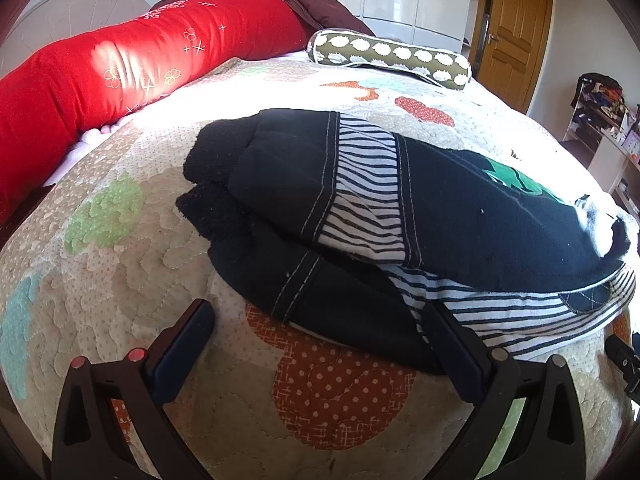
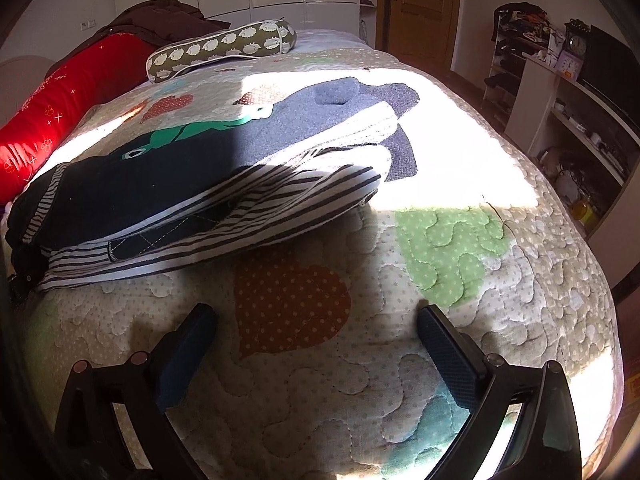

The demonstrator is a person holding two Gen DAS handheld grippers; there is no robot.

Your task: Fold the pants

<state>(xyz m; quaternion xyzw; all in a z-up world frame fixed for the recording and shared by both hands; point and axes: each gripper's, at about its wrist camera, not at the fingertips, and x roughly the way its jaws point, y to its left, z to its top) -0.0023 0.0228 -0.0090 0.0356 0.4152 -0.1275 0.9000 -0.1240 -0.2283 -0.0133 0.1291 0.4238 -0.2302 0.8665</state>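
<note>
Dark navy pants point(image 1: 360, 208) with black-and-white striped panels and a green print lie folded lengthwise, one leg on the other, on the quilted bedspread point(image 1: 140, 264). My left gripper point(image 1: 320, 312) is open and empty at the near edge of the leg end; its right finger point(image 1: 452, 340) lies against the cloth. In the right wrist view the pants point(image 2: 168, 188) lie at the left, with the waist end in sunlight. My right gripper point(image 2: 316, 316) is open and empty over the bare quilt point(image 2: 448, 248), a short way in front of the pants.
A long red bolster point(image 1: 120, 68) lies along the far left of the bed, a green patterned roll pillow point(image 1: 392, 58) at the back. A dark blanket point(image 1: 304, 0) is heaped behind. Shelves point(image 2: 568, 120) with clutter stand to the right; a wooden door point(image 2: 424, 4) is beyond.
</note>
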